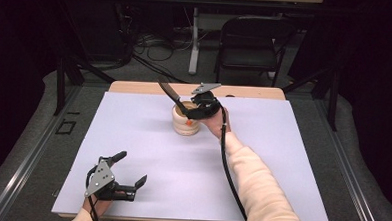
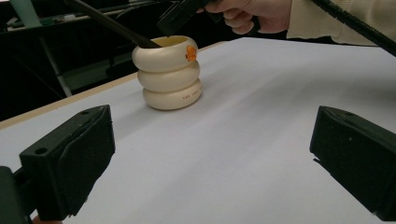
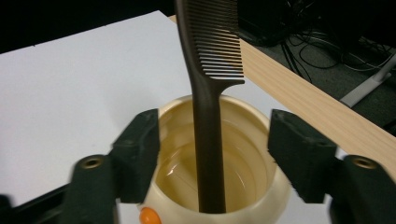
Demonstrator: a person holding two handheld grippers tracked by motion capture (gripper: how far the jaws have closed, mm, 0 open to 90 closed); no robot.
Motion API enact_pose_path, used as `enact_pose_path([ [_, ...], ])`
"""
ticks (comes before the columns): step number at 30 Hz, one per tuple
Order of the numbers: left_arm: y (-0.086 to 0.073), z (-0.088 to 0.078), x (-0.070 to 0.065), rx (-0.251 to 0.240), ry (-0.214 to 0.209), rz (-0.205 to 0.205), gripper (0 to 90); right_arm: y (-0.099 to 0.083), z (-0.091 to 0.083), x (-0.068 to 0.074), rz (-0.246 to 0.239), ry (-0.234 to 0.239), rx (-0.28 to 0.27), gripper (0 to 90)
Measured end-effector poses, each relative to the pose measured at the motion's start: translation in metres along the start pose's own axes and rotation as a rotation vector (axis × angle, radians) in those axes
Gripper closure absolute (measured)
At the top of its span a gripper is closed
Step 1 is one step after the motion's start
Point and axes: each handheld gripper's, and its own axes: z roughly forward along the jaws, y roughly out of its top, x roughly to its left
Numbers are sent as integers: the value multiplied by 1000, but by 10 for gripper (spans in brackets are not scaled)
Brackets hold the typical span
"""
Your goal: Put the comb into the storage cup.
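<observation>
The comb stands handle-down in the cream ringed holder at the bench's far middle. The right gripper is released, jaws straddling the handle; withdrawing carelessly could snag the leaning comb and tip the holder. The left gripper rests open.

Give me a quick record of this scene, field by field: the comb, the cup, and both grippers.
comb: dark comb standing handle-down in the cup, leaning on the rim
cup: cream ribbed cup on the white table, upright
right gripper: jaws apart either side of the comb, not touching
left gripper: open, apart from the cup
</observation>
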Motion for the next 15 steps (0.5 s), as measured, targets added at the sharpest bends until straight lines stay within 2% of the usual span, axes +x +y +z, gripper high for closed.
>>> enact_pose_path([
  [7,0,0,0,1,0,-1,1,4,-17,-1,7,28,14,184],
  [15,0,0,0,2,1,-1,1,1,-31,0,6,70,70,74],
])
